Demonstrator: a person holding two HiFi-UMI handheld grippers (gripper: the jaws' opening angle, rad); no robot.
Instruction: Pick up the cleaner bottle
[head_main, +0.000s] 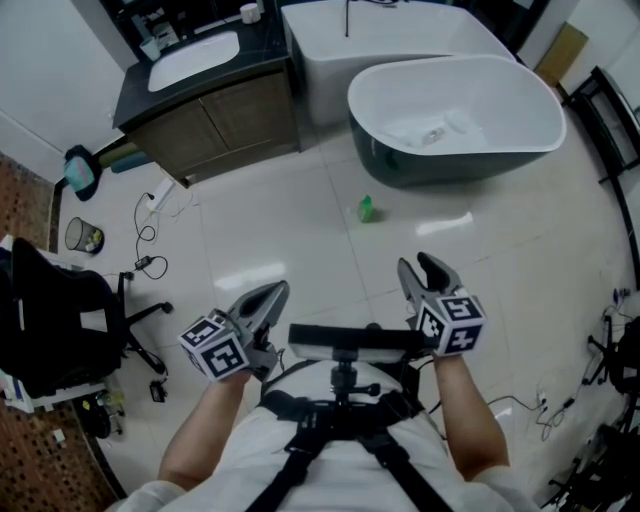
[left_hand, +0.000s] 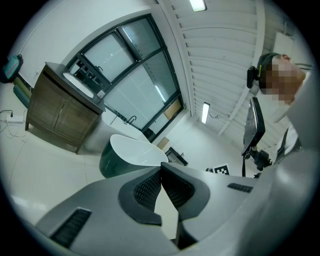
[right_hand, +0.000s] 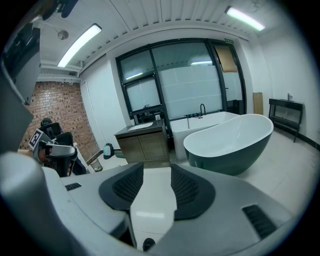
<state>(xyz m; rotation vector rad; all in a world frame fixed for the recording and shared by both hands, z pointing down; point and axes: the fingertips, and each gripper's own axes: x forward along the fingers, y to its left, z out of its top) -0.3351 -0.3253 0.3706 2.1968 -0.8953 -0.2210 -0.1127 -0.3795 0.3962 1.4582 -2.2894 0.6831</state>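
The cleaner bottle (head_main: 366, 209), small and green, stands on the pale tiled floor just in front of the bathtub. Both grippers are held out at waist height, well short of it. My left gripper (head_main: 274, 291) is down and to the left of the bottle, with its jaws shut tip to tip and nothing in them (left_hand: 161, 169). Nearer the bottle, my right gripper (head_main: 421, 265) is below and a little right of it, open with an empty gap between its pads (right_hand: 157, 172). Neither gripper view shows the bottle.
A dark green freestanding bathtub (head_main: 455, 110) is beyond the bottle, and a wooden vanity with a white sink (head_main: 215, 110) to its left. At the left are a black office chair (head_main: 50, 320), a wire wastebasket (head_main: 83, 236) and floor cables (head_main: 150, 240). A black rack (head_main: 615, 120) is at the right.
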